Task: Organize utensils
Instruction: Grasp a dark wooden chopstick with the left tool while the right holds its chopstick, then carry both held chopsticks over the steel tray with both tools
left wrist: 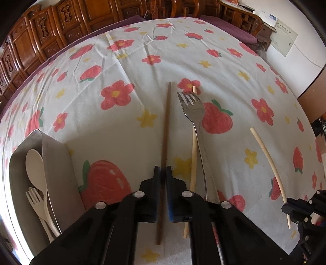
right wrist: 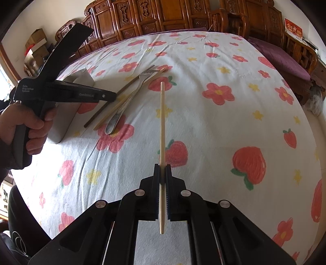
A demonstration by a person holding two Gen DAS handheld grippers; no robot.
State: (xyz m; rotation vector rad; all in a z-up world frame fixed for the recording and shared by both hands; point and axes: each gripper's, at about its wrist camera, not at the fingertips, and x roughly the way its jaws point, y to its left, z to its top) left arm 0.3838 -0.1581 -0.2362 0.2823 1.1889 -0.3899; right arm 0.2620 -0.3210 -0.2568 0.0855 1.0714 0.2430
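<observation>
My left gripper [left wrist: 162, 170] is shut on a dark brown chopstick [left wrist: 166, 114] that points away along the cloth. Just right of it lie a metal fork [left wrist: 192, 110] and a pale chopstick [left wrist: 194, 155]. My right gripper [right wrist: 162, 169] is shut on a second pale chopstick [right wrist: 162, 130] and holds it above the cloth; it also shows in the left wrist view [left wrist: 269, 161]. A grey holder [left wrist: 55, 163] at the left contains a cream spoon [left wrist: 35, 165] and a cream fork [left wrist: 34, 198]. In the right wrist view the left gripper [right wrist: 61, 91] hovers by the holder [right wrist: 81, 76], over the brown chopstick [right wrist: 122, 89], metal fork [right wrist: 126, 104] and pale chopstick [right wrist: 130, 97].
The table wears a white cloth [left wrist: 142, 61] printed with flowers and strawberries. Carved wooden cabinets [right wrist: 163, 16] stand behind it, and a purple cushioned bench [right wrist: 281, 55] runs along the right. A wooden chair [left wrist: 183, 8] stands at the far edge.
</observation>
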